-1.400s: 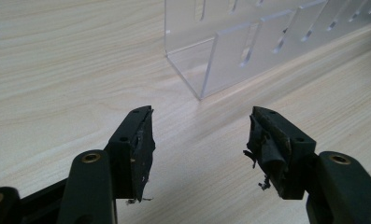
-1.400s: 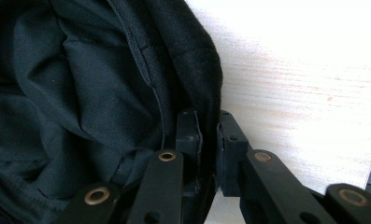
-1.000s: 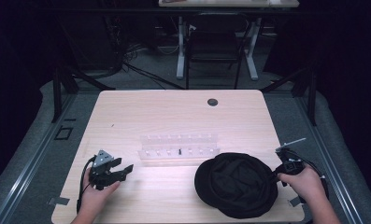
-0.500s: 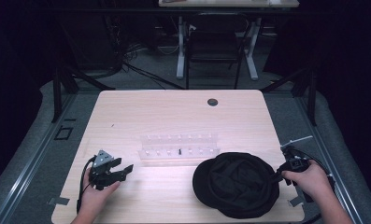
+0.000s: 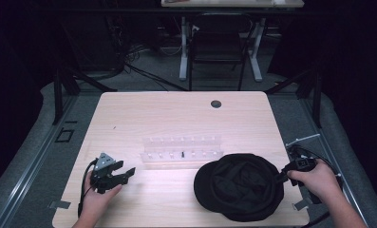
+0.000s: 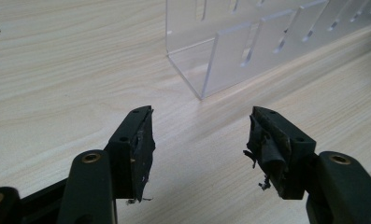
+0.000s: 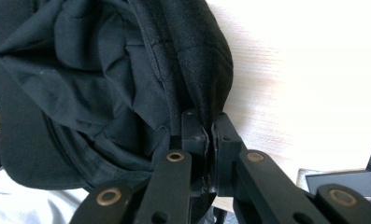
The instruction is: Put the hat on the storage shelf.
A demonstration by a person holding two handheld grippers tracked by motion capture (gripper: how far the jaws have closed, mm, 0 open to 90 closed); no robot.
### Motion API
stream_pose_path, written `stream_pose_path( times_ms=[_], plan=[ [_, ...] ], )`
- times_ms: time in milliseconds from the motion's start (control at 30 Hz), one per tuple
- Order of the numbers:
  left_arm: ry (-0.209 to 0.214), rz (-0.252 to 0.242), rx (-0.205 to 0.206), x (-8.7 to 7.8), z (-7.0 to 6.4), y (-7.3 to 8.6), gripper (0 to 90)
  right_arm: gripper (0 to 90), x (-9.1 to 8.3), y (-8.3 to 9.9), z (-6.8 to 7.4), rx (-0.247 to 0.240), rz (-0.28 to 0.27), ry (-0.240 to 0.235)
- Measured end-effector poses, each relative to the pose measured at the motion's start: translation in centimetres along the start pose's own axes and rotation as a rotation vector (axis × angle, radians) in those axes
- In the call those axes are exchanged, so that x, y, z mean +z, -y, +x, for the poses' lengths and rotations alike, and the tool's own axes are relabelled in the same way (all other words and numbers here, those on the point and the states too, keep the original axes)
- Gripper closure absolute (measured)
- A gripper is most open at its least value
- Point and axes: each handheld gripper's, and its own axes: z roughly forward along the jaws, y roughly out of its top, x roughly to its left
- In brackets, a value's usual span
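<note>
From the high view, your black cap [image 5: 238, 186] lies on the near right of the desk [image 5: 176, 118], with your right hand-held gripper [image 5: 282, 175] at its right edge and your left hand-held gripper [image 5: 124, 174] resting well apart at the near left, before the clear rack [image 5: 181, 149]. Your left gripper view adds that those jaws stand wide apart over bare wood, the rack's end just ahead. Your right gripper view shows the jaws pressed together, clamped on the cap's rim.
</note>
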Motion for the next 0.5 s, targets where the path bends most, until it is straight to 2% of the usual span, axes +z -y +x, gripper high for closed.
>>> stream_pose_path(
  times_ms=[67, 100, 133, 167, 200, 233, 267, 300, 367, 433, 467, 500],
  plan=[
    [0.0, 0.0, -0.001, 0.0, 0.0, 0.0, 40.5, 87.2, -0.3, -0.1, 0.2, -0.016, 0.018, 0.0],
    [0.0, -0.001, 0.0, 0.0, 0.0, 0.0, 40.5, 87.2, -0.2, 0.0, 0.4, 0.014, -0.013, 0.0],
    [0.0, -0.001, 0.0, 0.0, 0.0, 0.0, 40.5, 87.2, -0.5, -0.1, 0.3, -0.016, 0.015, -0.01],
    [0.0, -0.002, -0.001, 0.0, 0.0, 0.0, 40.5, 87.2, -0.7, -0.1, 0.3, -0.019, 0.018, -0.018],
    [-0.002, 0.002, 0.0, 0.0, 0.0, 0.0, 40.5, 87.4, -0.7, -0.1, 0.4, -0.005, 0.003, -0.021],
    [-0.003, 0.002, -0.001, 0.0, 0.0, 0.0, 40.5, 87.7, -1.0, -0.1, 0.5, -0.006, 0.011, -0.036],
    [-0.003, 0.002, -0.002, 0.0, 0.0, 0.0, 40.5, 87.8, -0.8, 0.0, 0.8, 0.025, -0.021, -0.055],
    [-0.001, 0.004, -0.002, 0.0, 0.0, 0.0, 40.5, 87.8, -0.8, 0.0, 0.8, 0.025, -0.021, -0.055],
    [-0.002, 0.004, -0.003, 0.0, 0.0, 0.0, 40.5, 87.9, -1.2, -0.1, 0.9, 0.02, -0.007, -0.042],
    [-0.001, 0.005, -0.004, 0.0, 0.0, 0.0, 40.5, 87.9, -1.4, -0.1, 0.9, 0.025, -0.012, -0.068],
    [0.0, 0.005, -0.005, 0.0, 0.0, 0.0, 40.5, 88.0, -1.7, -0.2, 0.7, -0.003, 0.017, -0.078],
    [-0.003, 0.0, -0.006, 0.1, 0.0, 0.0, 40.5, 88.0, -1.8, -0.3, 0.8, 0.006, 0.013, -0.076]
  ],
)
